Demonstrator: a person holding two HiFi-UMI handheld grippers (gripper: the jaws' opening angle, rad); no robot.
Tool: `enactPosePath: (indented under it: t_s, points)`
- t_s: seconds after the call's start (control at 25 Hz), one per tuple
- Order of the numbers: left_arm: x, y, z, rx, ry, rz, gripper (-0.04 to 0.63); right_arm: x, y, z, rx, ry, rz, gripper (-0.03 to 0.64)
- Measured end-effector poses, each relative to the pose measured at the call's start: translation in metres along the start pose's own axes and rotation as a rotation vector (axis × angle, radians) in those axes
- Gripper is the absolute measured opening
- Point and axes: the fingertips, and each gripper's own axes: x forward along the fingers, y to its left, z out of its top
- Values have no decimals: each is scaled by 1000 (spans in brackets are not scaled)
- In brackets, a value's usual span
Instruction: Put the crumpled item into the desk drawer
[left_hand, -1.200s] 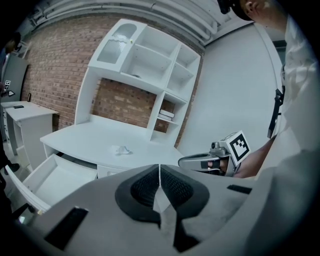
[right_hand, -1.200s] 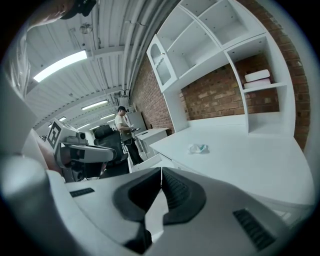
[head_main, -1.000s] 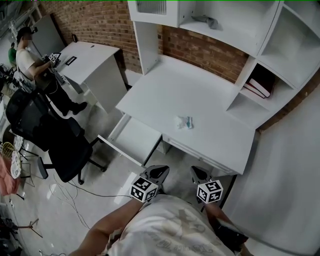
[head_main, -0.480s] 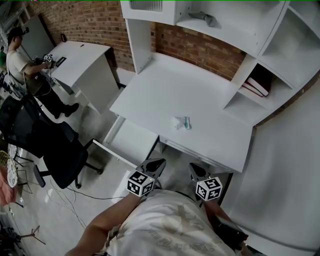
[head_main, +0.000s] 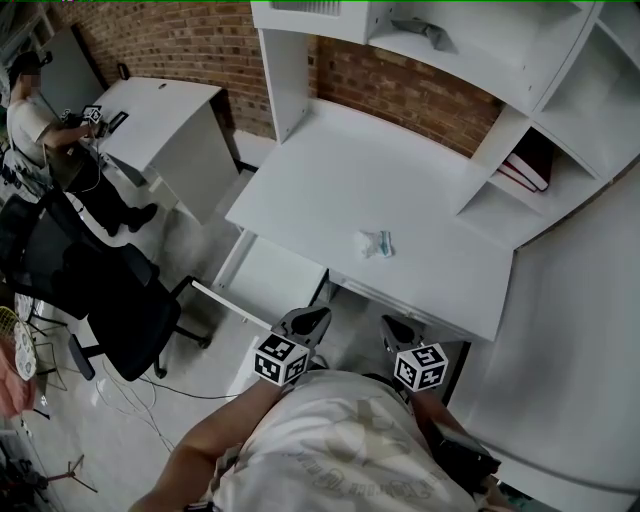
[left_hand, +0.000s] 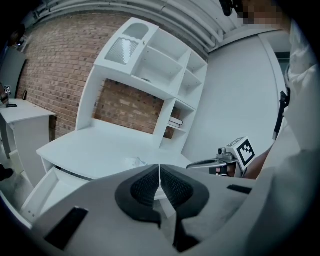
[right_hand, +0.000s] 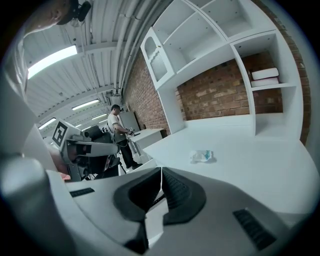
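Crumpled white-and-teal wrapper (head_main: 376, 243) lies on the flat white counter (head_main: 400, 170), toward the front edge, with nothing touching it. It is well apart from both grippers. The white desk drawer (head_main: 278, 278) stands pulled out beneath the counter's front left part. Its bottom is bare, so opening it looks done and nothing has gone in yet.

The left gripper (head_main: 310, 322) hangs in front of the counter, near the drawer's front right corner. The right gripper (head_main: 393, 335) sits just before the counter's front edge, nearer the person than the wrapper. Both are clenched and empty: in the left gripper view the dark pads of the left gripper (left_hand: 160, 176) meet along a thin line with nothing between them. The right gripper (right_hand: 161, 184) shows the same in its own view.

The wrapper (right_hand: 202, 156) appears ahead and a little right of the right gripper's closed jaws, so that one seems the better placed for the pickup. The task is at its start. A gripper still has to open, reach the wrapper, pinch it, carry it left and down over the drawer, and let go.
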Motion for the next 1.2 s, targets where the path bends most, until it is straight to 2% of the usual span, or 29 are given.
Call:
enactPosePath:
  t_s: [0.4,0.64,0.88,1.2]
  points:
    - [-15,23,-2,7,8,-18,27,18,4,-3,42,-2,-79,23]
    - [-31,38,-3,-21,-4,17,27,25,13,-7,54,12,-79,23]
    - [-34,35,-12,-20,3,12,26,28,7,-17,69,33,-82,23]
    - [-36,48,-11,-40,-8,44,27,42,9,-18,60,56,-53,23]
